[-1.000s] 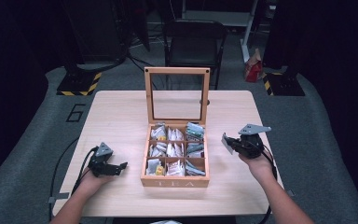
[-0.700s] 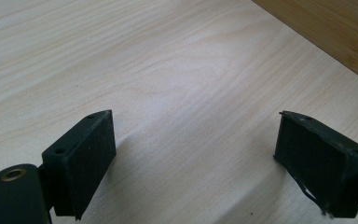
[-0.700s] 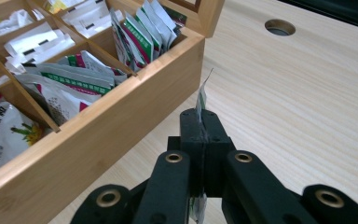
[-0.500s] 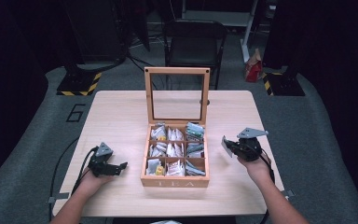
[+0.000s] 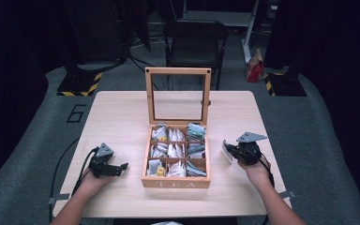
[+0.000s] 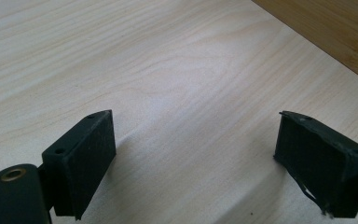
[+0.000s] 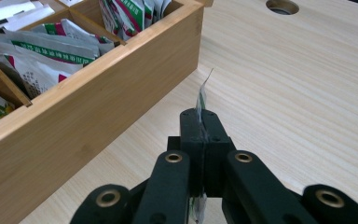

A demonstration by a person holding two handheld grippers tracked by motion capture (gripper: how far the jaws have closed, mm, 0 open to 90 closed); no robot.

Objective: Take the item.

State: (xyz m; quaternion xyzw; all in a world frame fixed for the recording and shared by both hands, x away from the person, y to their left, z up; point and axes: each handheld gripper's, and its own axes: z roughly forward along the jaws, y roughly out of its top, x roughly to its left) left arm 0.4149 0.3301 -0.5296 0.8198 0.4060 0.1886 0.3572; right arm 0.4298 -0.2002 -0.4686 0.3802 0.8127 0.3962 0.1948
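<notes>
A thin tea packet (image 7: 201, 100) is clamped edge-on between the closed jaws of the right claw (image 7: 200, 122), its top corner sticking up past the tips and a bit of it showing below them. In the high view the packet (image 5: 226, 151) shows as a pale sliver at the front of the right claw (image 5: 231, 151), just right of the box (image 5: 176, 181) and low over the table (image 5: 117, 117). The box is wooden, marked TEA on its front wall, divided into compartments packed with packets (image 5: 173, 150), and its glass-paned lid (image 5: 177, 72) stands upright at the back. From the right claw's camera, the box's side wall (image 7: 98, 112) runs close by on the left. The left claw (image 5: 120, 168) lies on the table left of the box, apart from it, its jaws spread wide with only bare wood between them (image 6: 191, 154). A hand (image 5: 257, 169) grips each tool.
</notes>
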